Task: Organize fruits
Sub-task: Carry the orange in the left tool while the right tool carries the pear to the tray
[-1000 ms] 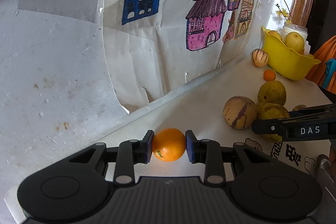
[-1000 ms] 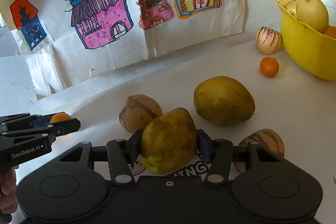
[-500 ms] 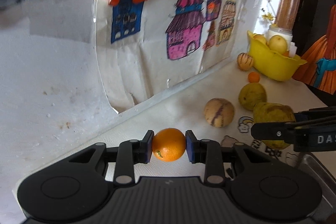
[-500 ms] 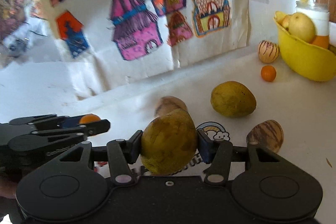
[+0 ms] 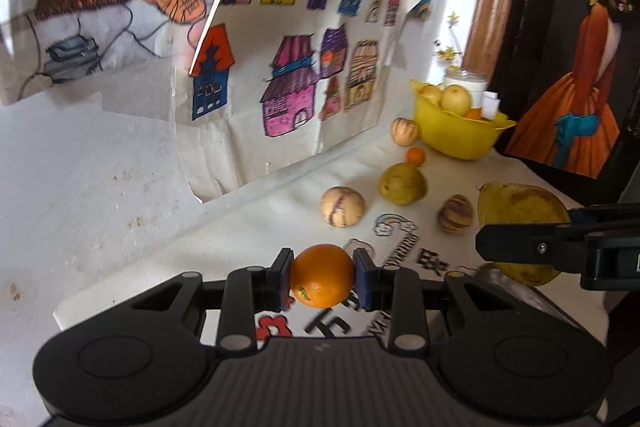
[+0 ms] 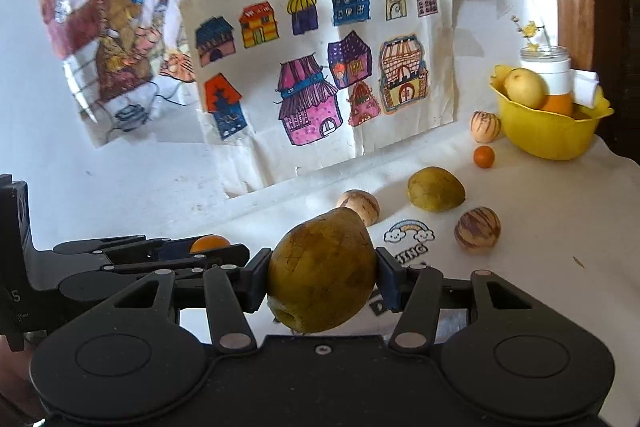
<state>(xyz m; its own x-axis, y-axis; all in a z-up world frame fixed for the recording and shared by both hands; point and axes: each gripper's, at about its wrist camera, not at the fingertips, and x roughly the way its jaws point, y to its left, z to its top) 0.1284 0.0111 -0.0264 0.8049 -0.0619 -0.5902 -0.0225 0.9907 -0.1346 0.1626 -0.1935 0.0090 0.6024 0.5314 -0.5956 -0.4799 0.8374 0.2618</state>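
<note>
Left wrist view, left to right. Wall drawings of houses (image 5: 288, 95) fill the upper left and centre. Bottom centre: my left gripper (image 5: 322, 277) is nearly closed, both pads pressed on an orange (image 5: 322, 275) held clear above the white tablecloth (image 5: 248, 227). Right of centre, lying on the cloth: a striped pale melon (image 5: 343, 206), a green-yellow pear (image 5: 402, 183), a small orange fruit (image 5: 416, 156), a second striped melon (image 5: 455, 214). Upper right: yellow bowl (image 5: 460, 135) with fruit inside, another striped melon (image 5: 405, 131) just beside it. Far right edge: my right gripper's fingers cross in front of a large pear (image 5: 520, 211).

Right wrist view, left to right. Lower left: the left gripper seen side-on, the orange (image 6: 210, 243) showing between its fingers. Bottom centre: my right gripper (image 6: 322, 277) stands partly open, pads clamped on the large pear (image 6: 322, 275), stem end pointing away, lifted off the cloth. Right: loose fruit on the cloth; yellow bowl (image 6: 552, 135) at upper right.
</note>
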